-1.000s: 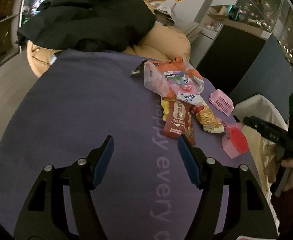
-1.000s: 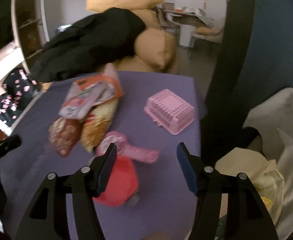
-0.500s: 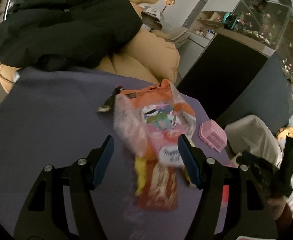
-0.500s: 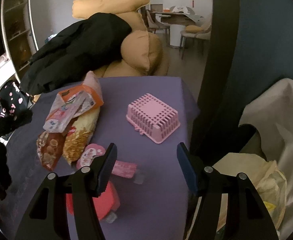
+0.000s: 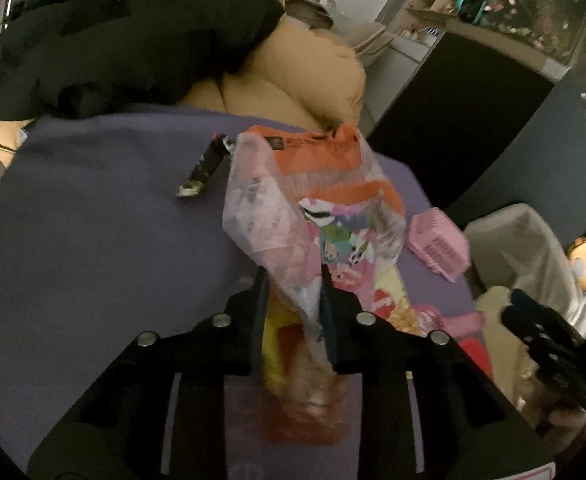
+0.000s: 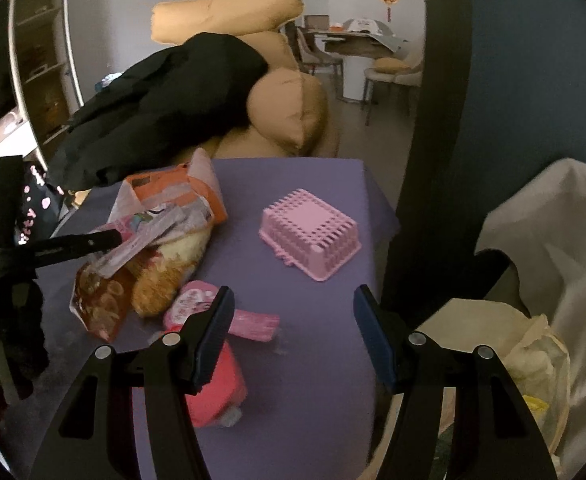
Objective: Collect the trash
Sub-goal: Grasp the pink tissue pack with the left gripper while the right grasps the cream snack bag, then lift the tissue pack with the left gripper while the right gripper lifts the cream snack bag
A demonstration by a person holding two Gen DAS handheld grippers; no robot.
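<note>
Jaws of left gripper (image 5: 293, 300) just closing, now pinched on the near end of the clear snack bag (image 5: 293, 216); long axis running straight away from the jaws toward the orange top. Directly beneath and just beyond the jaws: pile of other wrappers (image 6: 149, 276) on the purple surface (image 5: 93, 240). Jaws of right gripper (image 6: 293, 336) wide apart, nothing between, hovering over the pink cup (image 6: 213, 384) at their near left. Farther ahead of the right jaws, slightly right: upturned pink basket (image 6: 313, 232). Off to their right, near: lined trash bag (image 6: 533, 360), probably the drop point; left hand nearer the wrappers, right nearer the bag.
</note>
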